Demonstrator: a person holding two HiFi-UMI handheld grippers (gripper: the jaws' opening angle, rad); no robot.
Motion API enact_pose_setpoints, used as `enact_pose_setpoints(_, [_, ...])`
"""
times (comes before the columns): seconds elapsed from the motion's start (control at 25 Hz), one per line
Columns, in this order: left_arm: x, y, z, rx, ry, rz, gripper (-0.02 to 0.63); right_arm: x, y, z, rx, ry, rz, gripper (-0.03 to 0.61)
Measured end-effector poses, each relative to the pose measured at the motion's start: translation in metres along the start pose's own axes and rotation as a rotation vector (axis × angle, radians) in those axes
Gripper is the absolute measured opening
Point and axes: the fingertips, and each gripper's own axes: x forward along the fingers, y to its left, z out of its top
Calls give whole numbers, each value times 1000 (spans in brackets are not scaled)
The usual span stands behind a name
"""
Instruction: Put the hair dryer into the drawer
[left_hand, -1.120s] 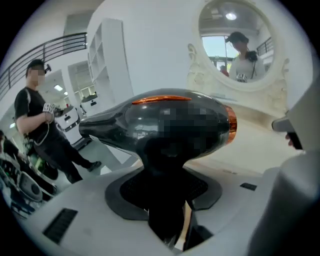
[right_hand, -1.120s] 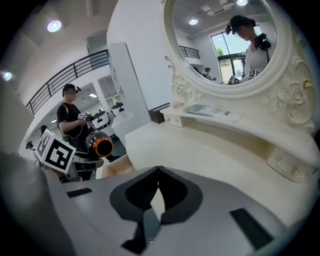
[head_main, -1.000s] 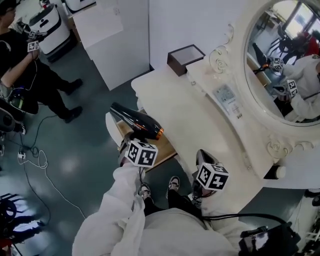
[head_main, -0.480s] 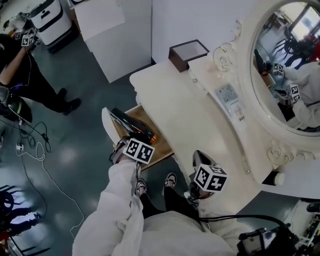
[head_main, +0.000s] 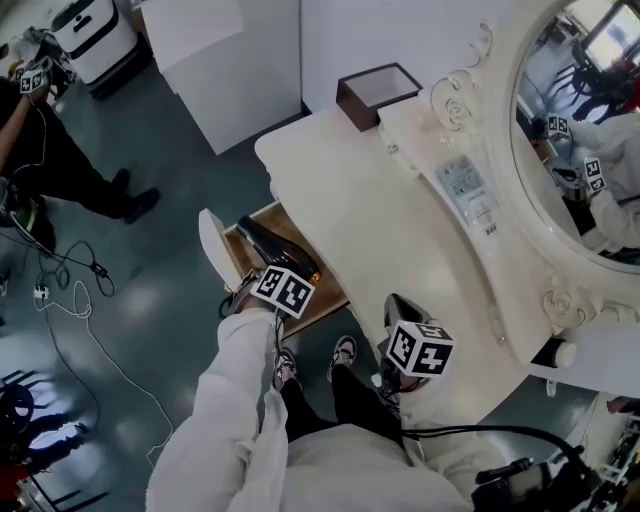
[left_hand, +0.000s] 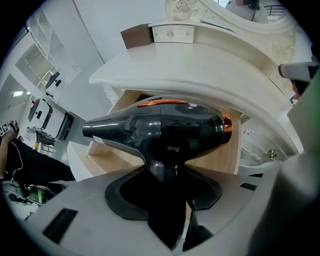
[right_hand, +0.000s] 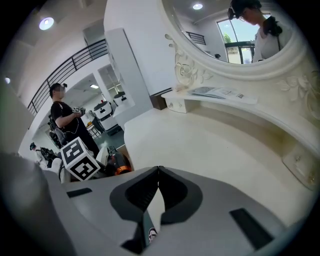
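Note:
The black hair dryer with an orange ring at its rear lies crosswise over the open drawer, just under the table's edge. Its nozzle points toward the drawer's white front panel. My left gripper points straight down and is shut on the dryer's handle, with the dryer body above the drawer's wooden bottom. I cannot tell whether the dryer touches the wood. My right gripper hangs at the table's front edge, and its jaws are shut on nothing.
The white dressing table carries a dark box and a leaflet below the oval mirror. A white cabinet stands behind. At far left a person stands, with cables on the floor.
My left gripper has come down with the hair dryer, from above the drawer to low over its wooden bottom. The right gripper has hardly shifted.

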Motion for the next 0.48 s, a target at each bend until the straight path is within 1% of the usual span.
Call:
enact_pose_setpoints(0.2, [7,-11,6,-82,-12,-92,175,14,14,5,-29,12,14,61])
enact_pose_setpoints(0.48, [17,-15,18,-167,-8,-109,176,30,20,11,-32,29,14,61])
